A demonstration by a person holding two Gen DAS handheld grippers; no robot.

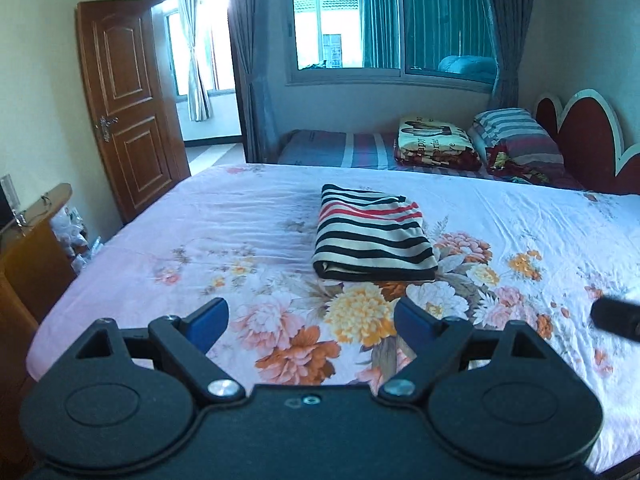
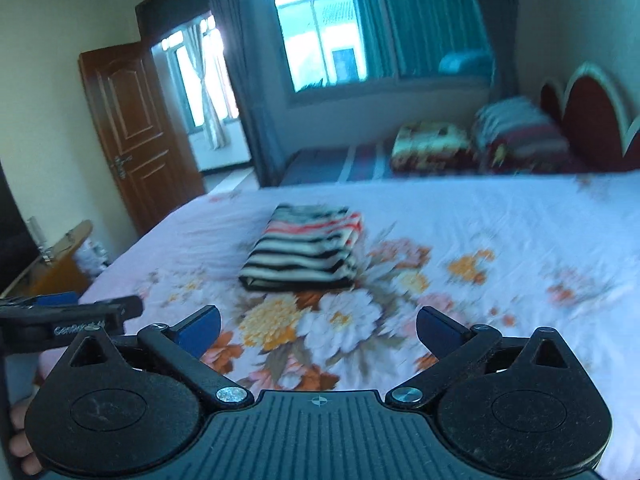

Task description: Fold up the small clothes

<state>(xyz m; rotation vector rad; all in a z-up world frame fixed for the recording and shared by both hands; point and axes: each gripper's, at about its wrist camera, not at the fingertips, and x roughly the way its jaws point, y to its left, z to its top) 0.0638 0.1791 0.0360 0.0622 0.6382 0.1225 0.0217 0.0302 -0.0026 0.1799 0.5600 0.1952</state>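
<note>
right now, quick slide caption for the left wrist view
Folded striped garment lies on the floral bedsheet, open left gripper clear of it.

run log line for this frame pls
stage: fold done | shirt: folded, on bed, untouched | left gripper: open, empty | right gripper: open, empty

Location: a bedroom in a home. A large bed [image 1: 160, 240] carries a floral sheet. A second bed [image 1: 332, 148] under a curtained window [image 1: 392, 20] holds pillows [image 1: 516, 136] and a folded blanket [image 1: 436, 140] against a scalloped red headboard [image 1: 588, 136]. A panelled wooden door [image 1: 128, 96] stands open.
</note>
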